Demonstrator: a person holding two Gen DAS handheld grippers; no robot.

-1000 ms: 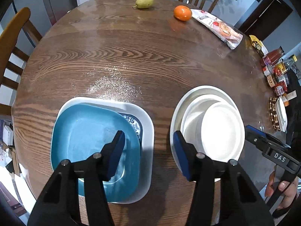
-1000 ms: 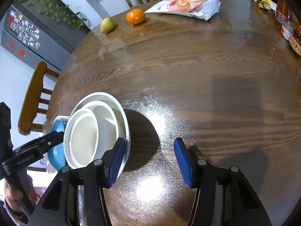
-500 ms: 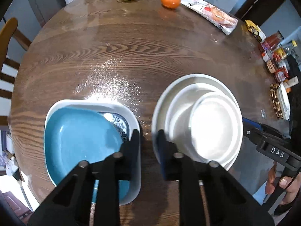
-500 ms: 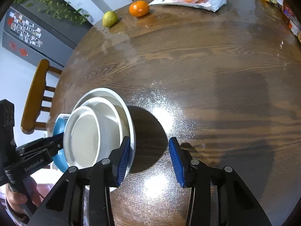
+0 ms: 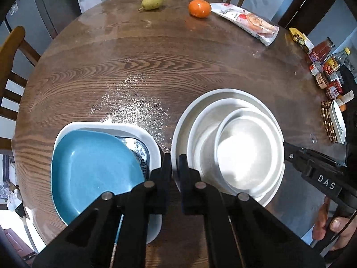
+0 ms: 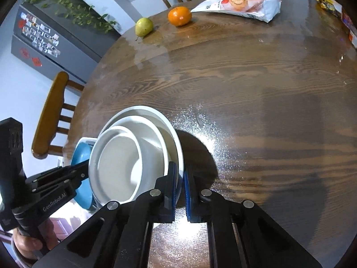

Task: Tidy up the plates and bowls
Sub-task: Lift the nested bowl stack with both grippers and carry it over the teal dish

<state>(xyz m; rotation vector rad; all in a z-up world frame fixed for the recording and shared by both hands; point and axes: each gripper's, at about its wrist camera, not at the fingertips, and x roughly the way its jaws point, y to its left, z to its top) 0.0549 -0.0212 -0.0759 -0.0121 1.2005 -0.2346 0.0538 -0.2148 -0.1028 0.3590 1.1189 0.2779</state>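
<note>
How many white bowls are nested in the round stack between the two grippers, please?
3: a large bowl outermost, a middle bowl inside it, and a small bowl innermost, off-centre toward the right gripper. More could hide underneath.

Three white round bowls (image 5: 227, 143) sit nested, smallest pushed toward one side, upright on the wooden table. Just beside them there's a teal square plate (image 5: 93, 169) tilted over a blue-patterned dish (image 5: 139, 150) inside a white square plate (image 5: 125, 127).

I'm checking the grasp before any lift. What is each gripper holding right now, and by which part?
Both grip the largest white bowl of the nested stack by its rim: the left gripper on the side facing the blue plate, the right gripper on the opposite side.
</note>
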